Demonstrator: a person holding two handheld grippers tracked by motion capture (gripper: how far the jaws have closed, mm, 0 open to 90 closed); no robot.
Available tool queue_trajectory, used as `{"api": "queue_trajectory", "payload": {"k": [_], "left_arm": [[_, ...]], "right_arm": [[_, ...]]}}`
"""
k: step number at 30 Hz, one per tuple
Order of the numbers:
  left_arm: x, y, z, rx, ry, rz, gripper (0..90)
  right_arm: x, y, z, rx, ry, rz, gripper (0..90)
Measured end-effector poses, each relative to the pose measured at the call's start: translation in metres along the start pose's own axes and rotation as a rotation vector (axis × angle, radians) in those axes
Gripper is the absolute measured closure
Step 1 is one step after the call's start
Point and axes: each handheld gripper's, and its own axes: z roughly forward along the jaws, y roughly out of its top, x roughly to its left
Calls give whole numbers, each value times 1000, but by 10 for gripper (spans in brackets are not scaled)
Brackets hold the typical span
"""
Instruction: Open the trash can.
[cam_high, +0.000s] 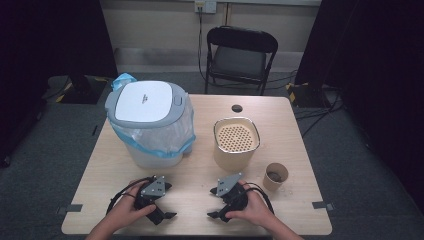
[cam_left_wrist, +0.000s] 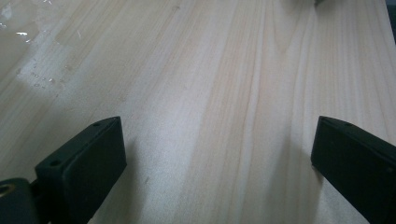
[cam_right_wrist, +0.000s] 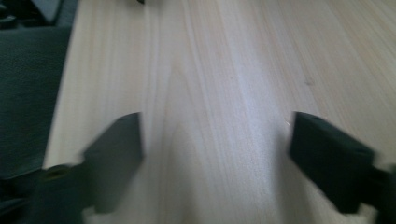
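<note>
Grippers are held low over the near edge of the wooden table (cam_high: 200, 175), one in each hand, with nothing between the jaws of either. The left gripper (cam_high: 165, 212) is seen at the near left of the high view, gripped by the left hand (cam_high: 129, 210); its jaws are spread wide, and in the left gripper view (cam_left_wrist: 215, 154) bare wood grain is seen between the two black jaws. The right gripper (cam_high: 216, 202) is held by the right hand (cam_high: 255, 210) just beside it, towards the near middle; its jaws are likewise spread apart, and in the right gripper view (cam_right_wrist: 215, 154) only the tabletop and its edge are seen between them, slightly blurred. The two grippers are turned towards each other and kept apart.

Nearest to the right gripper, a small brown paper cup (cam_high: 275, 176) is stood upright to its right. Behind that, a round beige canister (cam_high: 236, 144) with a perforated top is placed near the table's middle. At the far left, a white bin (cam_high: 149, 122) with a closed grey-rimmed lid and a clear bag liner is stood. Beyond the table, a black folding chair (cam_high: 241, 55) is set against the wall.
</note>
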Motion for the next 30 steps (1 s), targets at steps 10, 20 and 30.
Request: {"api": "queue_trajectory", "payload": {"k": [10, 20, 30], "left_arm": [[0, 0, 0, 1, 0, 0, 24], [0, 1, 0, 10, -1, 4, 15], [0, 1, 0, 9, 0, 10, 11]], "right_arm": [[-11, 25, -29, 62, -20, 11, 254], [-27, 64, -60, 54, -21, 45, 325], [-41, 106, -87, 46, -40, 54, 365]]}}
